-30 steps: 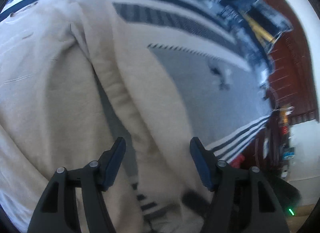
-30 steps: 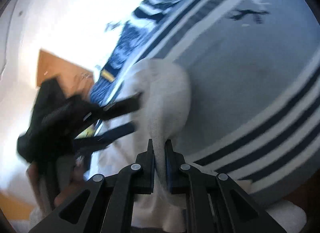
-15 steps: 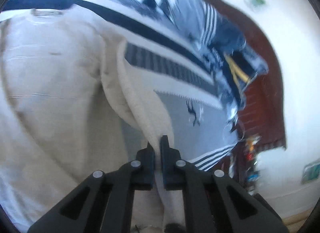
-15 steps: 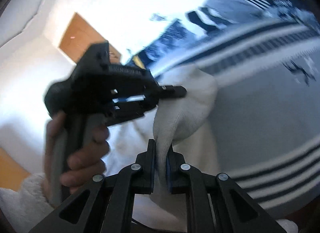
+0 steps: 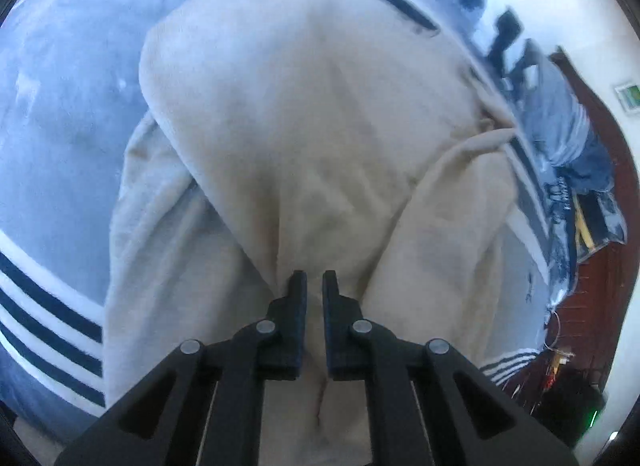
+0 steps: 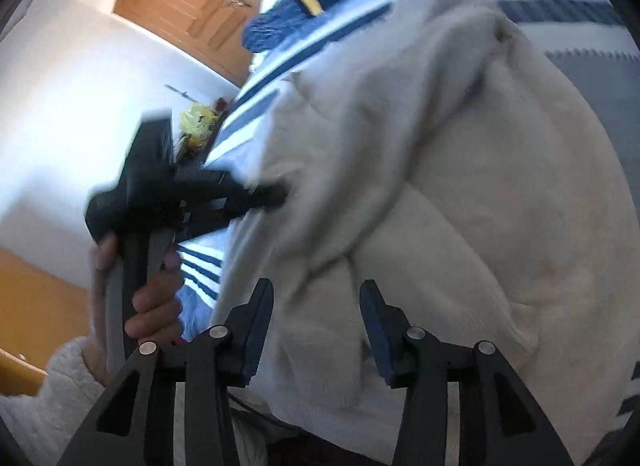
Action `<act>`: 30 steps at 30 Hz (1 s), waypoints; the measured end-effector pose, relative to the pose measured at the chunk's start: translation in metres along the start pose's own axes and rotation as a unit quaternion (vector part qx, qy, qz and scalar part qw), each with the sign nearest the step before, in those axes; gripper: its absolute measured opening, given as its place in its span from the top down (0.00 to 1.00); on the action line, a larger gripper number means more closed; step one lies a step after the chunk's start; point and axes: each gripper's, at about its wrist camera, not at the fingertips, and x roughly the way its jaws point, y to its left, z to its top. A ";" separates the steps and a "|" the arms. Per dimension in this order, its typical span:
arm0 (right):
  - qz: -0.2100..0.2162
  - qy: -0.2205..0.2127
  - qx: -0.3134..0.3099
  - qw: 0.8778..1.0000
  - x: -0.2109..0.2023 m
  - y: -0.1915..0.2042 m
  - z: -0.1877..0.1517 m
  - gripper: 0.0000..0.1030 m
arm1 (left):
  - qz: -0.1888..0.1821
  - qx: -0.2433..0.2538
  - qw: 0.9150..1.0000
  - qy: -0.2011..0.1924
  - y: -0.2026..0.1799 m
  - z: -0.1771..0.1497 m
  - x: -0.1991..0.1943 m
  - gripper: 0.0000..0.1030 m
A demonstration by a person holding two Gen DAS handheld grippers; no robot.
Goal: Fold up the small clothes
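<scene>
Garment: cream sweater (image 5: 320, 125) lies on the striped blanket (image 5: 52, 145) of the bed, one part doubled over the body, filling both views from 9 to 3 o'clock.
Left tongs (image 5: 314, 286): nearly closed, with only a narrow gap; I have a pinch of sweater fabric between the tips, a ridge running up toward 12 o'clock. In the right view they enter at 9 o'clock (image 6: 276, 193), tips against the cloth.
Right tongs (image 6: 316, 306): wide apart and gripping nothing, with cloth lying loose between the fingers.
Change: half a second ago my right tongs were clamped on the sweater; now they have let go, while my left, open a second ago, has taken hold.
Meaning: I judge one fold is laid down, and the left now carries the next.
Risk: motion blur; the left grip's depth is unclear.
</scene>
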 end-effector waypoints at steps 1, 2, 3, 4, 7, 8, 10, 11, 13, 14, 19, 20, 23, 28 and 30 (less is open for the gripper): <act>0.002 -0.008 0.007 1.000 -0.006 -0.006 0.009 0.52 | 0.005 0.016 1.000 -0.008 -0.007 0.000 -0.006 0.93; 0.002 -0.021 0.016 1.000 -0.015 -0.014 0.023 0.52 | 0.006 0.035 0.999 -0.017 -0.018 0.002 -0.011 0.90; -0.001 -0.029 0.023 0.999 -0.022 -0.020 0.033 0.52 | -0.001 0.056 0.998 -0.026 -0.033 0.005 -0.018 0.79; -0.005 -0.040 0.033 0.999 -0.028 -0.027 0.048 0.52 | -0.009 0.072 0.997 -0.035 -0.043 0.011 -0.024 0.64; -0.009 -0.085 0.082 0.993 -0.040 -0.063 0.104 0.52 | -0.018 0.118 0.990 -0.069 -0.084 0.027 -0.038 0.41; -0.006 -0.095 0.101 0.990 -0.042 -0.070 0.116 0.52 | -0.022 0.131 0.988 -0.072 -0.095 0.038 -0.037 0.41; 0.009 -0.113 0.144 0.983 -0.035 -0.095 0.148 0.52 | -0.024 0.157 0.985 -0.069 -0.128 0.059 -0.029 0.41; 0.016 -0.116 0.160 0.980 -0.034 -0.102 0.155 0.52 | -0.019 0.162 0.984 -0.068 -0.138 0.068 -0.024 0.41; 0.028 -0.126 0.200 0.971 -0.025 -0.113 0.177 0.52 | -0.006 0.170 0.984 -0.061 -0.165 0.092 -0.005 0.41; 0.031 -0.127 0.225 0.966 -0.020 -0.121 0.183 0.52 | 0.003 0.174 0.983 -0.052 -0.175 0.102 0.006 0.41; 0.088 -0.111 0.279 0.950 -0.005 -0.143 0.173 0.52 | 0.035 0.176 0.984 -0.001 -0.213 0.146 0.078 0.41; 0.095 -0.107 0.282 0.949 0.001 -0.151 0.172 0.52 | 0.036 0.178 0.983 0.004 -0.218 0.149 0.087 0.41; 0.100 -0.088 0.291 0.947 0.020 -0.164 0.176 0.52 | 0.050 0.192 0.980 0.020 -0.245 0.161 0.126 0.41; 0.127 -0.092 0.285 0.946 0.026 -0.167 0.177 0.63 | 0.059 0.205 0.977 0.006 -0.277 0.174 0.156 0.78; 0.121 -0.096 0.275 0.949 0.020 -0.170 0.174 0.91 | 0.061 0.195 0.979 0.010 -0.277 0.180 0.157 0.98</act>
